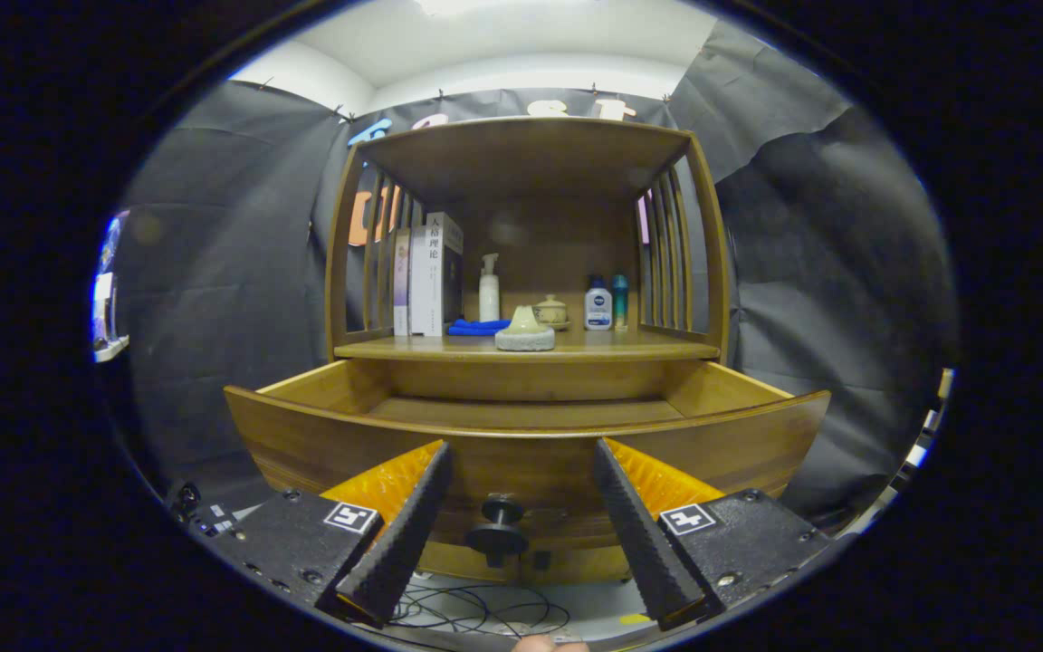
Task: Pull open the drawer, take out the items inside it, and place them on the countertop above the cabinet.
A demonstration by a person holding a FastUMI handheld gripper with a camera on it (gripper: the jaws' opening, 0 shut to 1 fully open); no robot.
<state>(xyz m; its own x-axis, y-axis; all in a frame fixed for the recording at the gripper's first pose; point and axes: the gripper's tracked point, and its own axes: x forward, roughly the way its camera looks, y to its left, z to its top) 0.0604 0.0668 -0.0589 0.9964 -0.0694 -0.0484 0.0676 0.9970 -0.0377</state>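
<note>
The wooden drawer (304, 435) stands pulled out toward me, its curved front just ahead of my fingers. Its dark round knob (499, 530) sits between the two fingers, untouched. My gripper (521, 457) is open, with a wide gap between the fingers and nothing held. From this low angle I see the bare wooden bottom at the back of the drawer; the front part of its inside is hidden behind the drawer front. On the countertop (630, 347) above rests a pale cone-shaped item on a grey round base (524, 330).
Upright books (431, 272), a blue cloth (476, 327), a white pump bottle (489, 290), a small lidded pot (550, 311) and two small bottles (606, 303) stand on the countertop under the shelf roof. Slatted sides fence it. Cables (476, 616) lie on the floor below.
</note>
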